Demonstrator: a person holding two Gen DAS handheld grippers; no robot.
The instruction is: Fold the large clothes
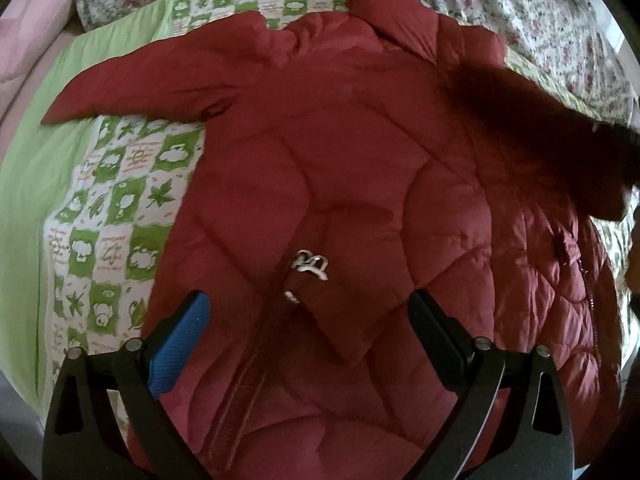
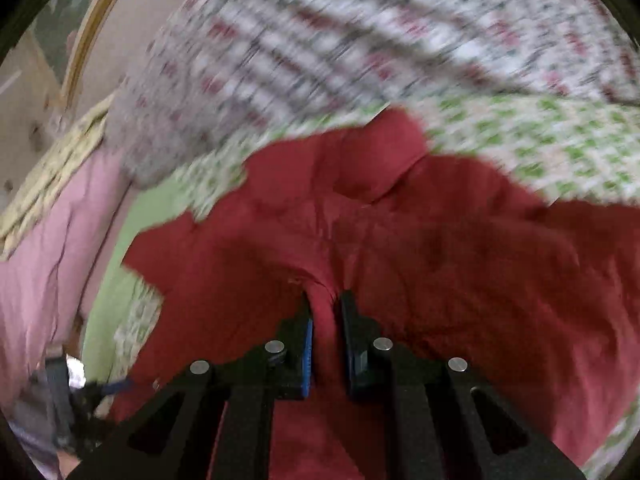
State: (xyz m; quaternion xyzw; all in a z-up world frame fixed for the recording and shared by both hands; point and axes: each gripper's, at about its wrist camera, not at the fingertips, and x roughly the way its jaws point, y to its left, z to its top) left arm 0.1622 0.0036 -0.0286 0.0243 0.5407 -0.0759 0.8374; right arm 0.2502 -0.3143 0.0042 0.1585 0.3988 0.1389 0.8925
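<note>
A large dark red quilted jacket (image 1: 340,168) lies spread on a bed, one sleeve (image 1: 132,92) stretched out to the left and the collar at the far side. A small silver metal piece (image 1: 310,266) sits on its middle. My left gripper (image 1: 308,312) is open and empty just above the jacket's lower middle. In the right wrist view the same jacket (image 2: 440,248) fills the centre, blurred. My right gripper (image 2: 326,304) is shut on a pinched fold of the jacket's red fabric (image 2: 324,320). A dark blurred shape (image 1: 560,128) crosses the jacket's right side.
The jacket rests on a green and white patterned quilt (image 1: 116,216) with a plain green border (image 1: 32,184). A floral blanket (image 1: 520,4) is bunched at the far side. Pink bedding (image 2: 48,248) and a wooden frame (image 2: 92,32) lie to the left.
</note>
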